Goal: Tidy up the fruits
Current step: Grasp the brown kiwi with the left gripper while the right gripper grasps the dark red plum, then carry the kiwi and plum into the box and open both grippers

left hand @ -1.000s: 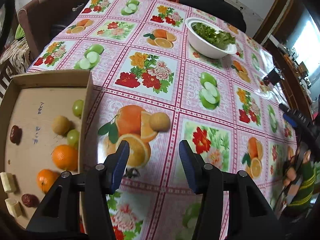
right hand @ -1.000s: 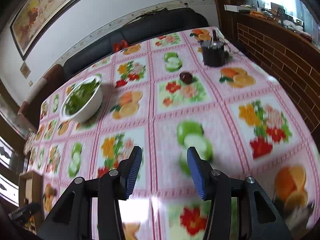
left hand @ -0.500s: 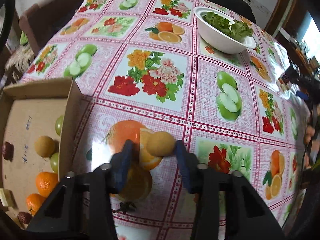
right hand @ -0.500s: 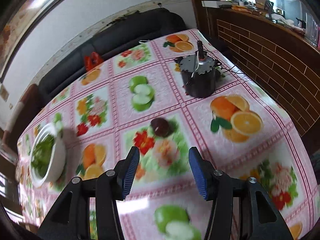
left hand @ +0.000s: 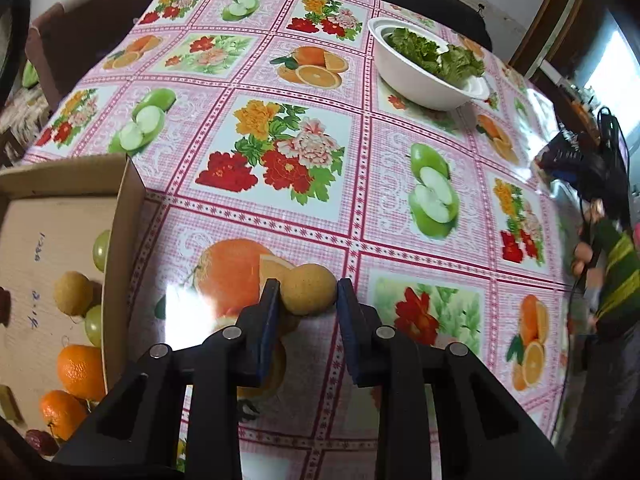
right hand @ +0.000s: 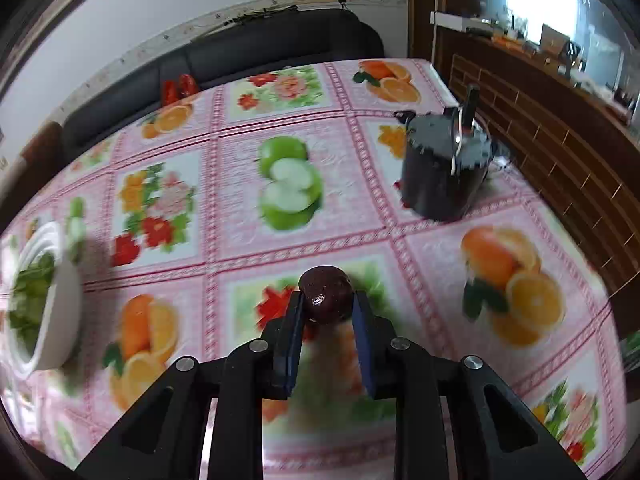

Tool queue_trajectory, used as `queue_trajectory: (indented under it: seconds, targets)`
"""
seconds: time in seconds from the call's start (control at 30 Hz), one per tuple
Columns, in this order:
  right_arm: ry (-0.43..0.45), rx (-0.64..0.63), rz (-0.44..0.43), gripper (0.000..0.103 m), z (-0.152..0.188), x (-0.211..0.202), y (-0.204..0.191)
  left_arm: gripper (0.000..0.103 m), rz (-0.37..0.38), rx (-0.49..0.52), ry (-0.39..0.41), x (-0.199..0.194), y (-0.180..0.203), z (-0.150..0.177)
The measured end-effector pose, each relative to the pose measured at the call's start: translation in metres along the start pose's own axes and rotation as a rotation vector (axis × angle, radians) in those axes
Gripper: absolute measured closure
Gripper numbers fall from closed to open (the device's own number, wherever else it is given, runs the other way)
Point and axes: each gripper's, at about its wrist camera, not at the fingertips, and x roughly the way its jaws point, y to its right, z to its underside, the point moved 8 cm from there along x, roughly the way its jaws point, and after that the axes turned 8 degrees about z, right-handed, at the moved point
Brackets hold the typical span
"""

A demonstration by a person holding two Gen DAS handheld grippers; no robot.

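Left gripper (left hand: 307, 290): jaws closing, both blue pads against the sides of a round tan-yellow fruit (left hand: 308, 289) that sits on the table (left hand: 360, 160), over a printed orange in the tablecloth pattern. Right gripper (right hand: 326, 302): jaws pinching a dark reddish-brown fruit (right hand: 326, 294), round and glossy, at their very tips; this view is blurred, so whether the fruit rests on the tablecloth or is just clear of it cannot be told.

Left wrist view, outward from the jaws: an open cardboard box (left hand: 124, 216) stands just left of the gripper, its near wall upright. Inside lie two oranges (left hand: 80, 372), a second tan-yellow fruit (left hand: 73, 293), two green round fruits (left hand: 102, 250), and dark red fruits at the left edge. Far across the table, a white bowl (left hand: 420, 84) holds lettuce leaves (left hand: 436, 54). At the right edge, a person's hand (left hand: 582, 258) and a green striped sleeve (left hand: 618, 280) appear.

Right wrist view, outward from the jaws: a dark cylindrical pot (right hand: 444, 168) with a lid stands beyond and to the right; the white bowl shows at the left edge.
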Motion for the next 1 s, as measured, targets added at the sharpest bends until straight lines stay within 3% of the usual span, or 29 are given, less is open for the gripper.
queue_trajectory:
  seconds: [0.27,0.6,1.0]
  targets:
    - [0.022,-0.020,-0.230,0.078,0.076,-0.092,-0.019,0.078,0.053,-0.017,0.034,-0.035,-0.005,0.022]
    - [-0.046,-0.055,-0.561,0.079,0.210,-0.208,-0.074,0.078,-0.029,0.043,0.124,-0.091,-0.010,0.057]
    - [-0.114,-0.156,-0.710,0.079,0.297,-0.272,-0.137,0.078,-0.078,0.046,0.194,-0.130,-0.029,0.083]
